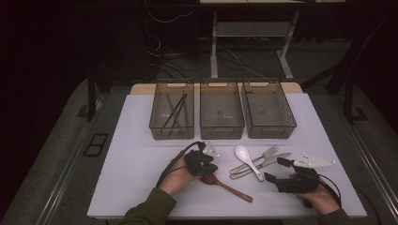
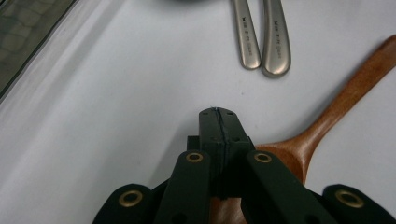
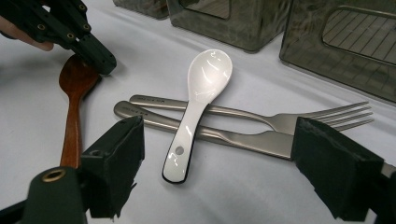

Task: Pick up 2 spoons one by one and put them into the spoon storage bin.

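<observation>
High view: left gripper at wooden spoon bowl, on worktop.
Left gripper view: jaws pressed shut, empty, spoon bowl just behind.
Right gripper view: right gripper jaws wide apart, white spoon beyond, right of wooden spoon.

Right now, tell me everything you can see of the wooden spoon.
The wooden spoon is reddish-brown polished wood, one piece, with a rounded bowl and a long slim handle. It lies flat on the white table, apart from the metal cutlery. The shut left claw sits at its bowl; whether they touch, I cannot tell.
</observation>
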Demonstrator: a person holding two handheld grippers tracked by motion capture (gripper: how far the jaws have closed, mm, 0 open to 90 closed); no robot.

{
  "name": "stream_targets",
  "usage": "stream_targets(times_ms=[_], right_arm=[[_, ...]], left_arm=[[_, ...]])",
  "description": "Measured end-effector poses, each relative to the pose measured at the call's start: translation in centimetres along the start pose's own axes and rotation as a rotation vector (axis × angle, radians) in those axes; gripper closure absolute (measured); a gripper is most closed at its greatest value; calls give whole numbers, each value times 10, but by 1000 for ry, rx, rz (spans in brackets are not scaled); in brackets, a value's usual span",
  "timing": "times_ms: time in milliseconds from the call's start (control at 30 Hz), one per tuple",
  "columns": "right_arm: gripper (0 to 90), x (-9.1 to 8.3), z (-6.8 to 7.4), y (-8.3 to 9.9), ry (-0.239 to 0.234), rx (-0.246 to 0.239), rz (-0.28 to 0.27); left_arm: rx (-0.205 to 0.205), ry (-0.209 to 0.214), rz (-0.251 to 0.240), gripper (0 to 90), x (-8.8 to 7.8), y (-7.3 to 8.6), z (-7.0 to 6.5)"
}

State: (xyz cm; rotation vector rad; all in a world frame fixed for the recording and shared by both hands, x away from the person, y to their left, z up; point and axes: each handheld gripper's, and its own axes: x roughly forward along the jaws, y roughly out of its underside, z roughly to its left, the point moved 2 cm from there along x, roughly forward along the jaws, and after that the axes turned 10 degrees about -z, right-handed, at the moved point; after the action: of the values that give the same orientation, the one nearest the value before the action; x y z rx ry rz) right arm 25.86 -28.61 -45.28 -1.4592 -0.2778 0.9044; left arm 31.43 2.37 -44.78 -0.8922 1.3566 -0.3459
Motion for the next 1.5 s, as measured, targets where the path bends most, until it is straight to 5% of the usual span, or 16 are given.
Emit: stream_targets(times_ms=[433,900,1233,1500], right_arm=[[172,1,1,0,-4,-7,3],[172,2,2,0,-6,-9,0],[172,2,2,0,-7,-14,3],[172,3,2,1,-8,-16,10]], left_arm=[[-5,-6,-25,894,-3,3,1],[28,21,11,894,-12,12,-12],[-26,24,-62,891,-23,16,-15],[-79,22,-159,588,-45,28,-14]])
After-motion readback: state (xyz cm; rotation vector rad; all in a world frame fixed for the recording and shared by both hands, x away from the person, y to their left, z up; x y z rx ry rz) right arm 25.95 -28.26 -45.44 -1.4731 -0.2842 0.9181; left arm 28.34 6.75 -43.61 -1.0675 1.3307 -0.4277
